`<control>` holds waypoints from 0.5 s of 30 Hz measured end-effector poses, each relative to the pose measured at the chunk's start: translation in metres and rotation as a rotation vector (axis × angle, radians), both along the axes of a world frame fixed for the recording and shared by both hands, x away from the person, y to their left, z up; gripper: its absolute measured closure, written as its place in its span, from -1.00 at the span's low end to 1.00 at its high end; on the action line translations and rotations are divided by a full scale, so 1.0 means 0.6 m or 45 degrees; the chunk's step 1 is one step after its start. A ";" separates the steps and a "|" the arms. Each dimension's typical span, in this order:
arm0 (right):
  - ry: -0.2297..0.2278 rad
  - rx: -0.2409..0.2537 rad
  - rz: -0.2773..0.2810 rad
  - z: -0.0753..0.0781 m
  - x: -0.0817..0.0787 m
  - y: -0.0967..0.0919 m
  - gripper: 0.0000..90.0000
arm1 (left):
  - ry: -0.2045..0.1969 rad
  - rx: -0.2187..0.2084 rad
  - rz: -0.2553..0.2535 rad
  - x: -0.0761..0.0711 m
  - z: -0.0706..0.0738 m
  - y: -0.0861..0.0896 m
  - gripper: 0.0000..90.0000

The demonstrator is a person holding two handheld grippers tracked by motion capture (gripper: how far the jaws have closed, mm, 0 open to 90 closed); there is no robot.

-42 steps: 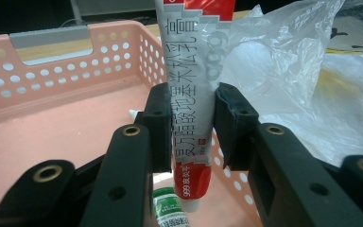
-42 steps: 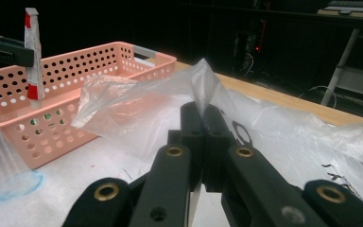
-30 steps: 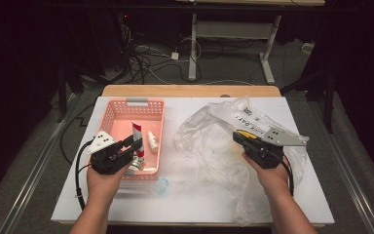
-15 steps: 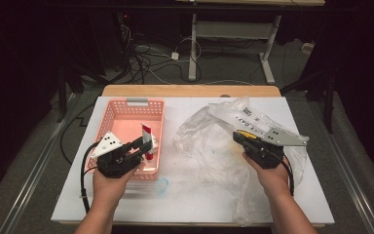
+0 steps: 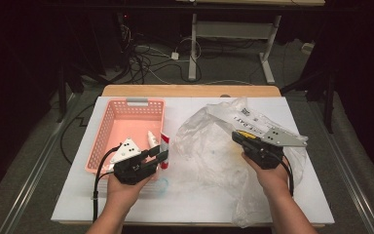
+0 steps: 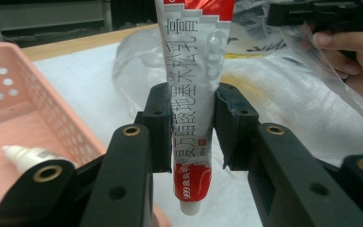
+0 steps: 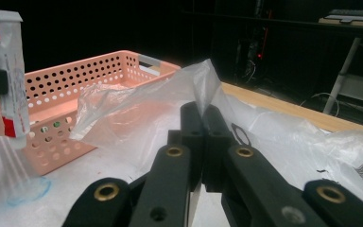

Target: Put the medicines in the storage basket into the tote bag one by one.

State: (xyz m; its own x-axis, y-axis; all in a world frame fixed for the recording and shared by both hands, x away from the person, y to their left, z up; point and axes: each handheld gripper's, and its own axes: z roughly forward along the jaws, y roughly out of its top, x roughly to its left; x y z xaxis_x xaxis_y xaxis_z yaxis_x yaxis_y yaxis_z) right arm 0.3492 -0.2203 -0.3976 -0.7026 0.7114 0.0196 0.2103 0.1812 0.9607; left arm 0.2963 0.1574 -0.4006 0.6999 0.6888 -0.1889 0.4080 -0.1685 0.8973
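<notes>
A white and red ointment tube [image 6: 196, 94] stands upright, cap down, between the pads of my left gripper [image 6: 194, 124], which is shut on it. From above, the left gripper [image 5: 161, 157] holds the tube [image 5: 164, 145] just past the right edge of the pink basket [image 5: 108, 127]. My right gripper [image 5: 237, 136] is shut on the edge of a crumpled clear plastic bag [image 5: 209, 146] and lifts a fold of it. In the right gripper view, the closed right gripper [image 7: 201, 111] pinches the bag [image 7: 137, 106], with the tube [image 7: 10, 80] at far left.
A small white bottle [image 5: 151, 139] lies in the basket; it also appears in the left gripper view as the bottle [image 6: 26, 156]. A clear round piece with a blue rim [image 5: 159, 185] lies on the white table [image 5: 78, 204] in front of the basket. The bag covers the table's right half.
My left gripper has carried the tube to the right, from over the basket to just beyond its right wall, nearer the bag. The right gripper and bag have stayed put.
</notes>
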 end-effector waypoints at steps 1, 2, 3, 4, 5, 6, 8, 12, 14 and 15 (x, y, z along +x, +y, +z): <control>0.001 0.001 0.000 0.000 -0.001 0.001 1.00 | 0.000 0.002 -0.008 -0.001 -0.001 -0.004 0.50; 0.001 0.001 0.000 0.000 -0.001 0.001 1.00 | -0.003 0.011 -0.014 -0.002 -0.001 -0.007 0.50; -0.003 0.002 0.000 0.001 -0.002 0.005 1.00 | -0.005 0.014 -0.018 -0.003 -0.003 -0.011 0.50; -0.001 0.002 0.000 0.002 -0.003 0.007 1.00 | -0.002 0.026 -0.029 -0.003 -0.005 -0.018 0.50; -0.004 0.001 -0.003 0.002 -0.004 0.010 1.00 | -0.002 0.026 -0.029 -0.003 -0.005 -0.018 0.50; -0.008 0.000 -0.004 0.002 -0.004 0.012 1.00 | -0.002 0.030 -0.038 -0.003 -0.007 -0.021 0.50; -0.010 -0.007 -0.003 0.003 -0.007 0.018 1.00 | 0.003 0.042 -0.054 -0.003 -0.011 -0.029 0.50; -0.008 -0.009 0.012 0.003 -0.010 0.027 1.00 | 0.007 0.053 -0.065 -0.003 -0.014 -0.036 0.50; -0.009 -0.025 0.029 0.000 -0.012 0.038 1.00 | 0.004 0.060 -0.075 -0.004 -0.016 -0.040 0.50; -0.005 -0.024 0.033 0.000 -0.013 0.041 1.00 | 0.003 0.065 -0.078 -0.005 -0.016 -0.042 0.50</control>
State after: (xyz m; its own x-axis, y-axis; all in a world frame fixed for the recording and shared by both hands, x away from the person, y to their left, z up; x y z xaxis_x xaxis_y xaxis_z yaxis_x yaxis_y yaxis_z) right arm 0.3415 -0.1955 -0.3978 -0.7208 0.6931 0.0036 0.2017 0.2047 0.9578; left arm 0.2936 0.1323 -0.4105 0.7407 0.6533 -0.1568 0.3978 -0.2385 0.8859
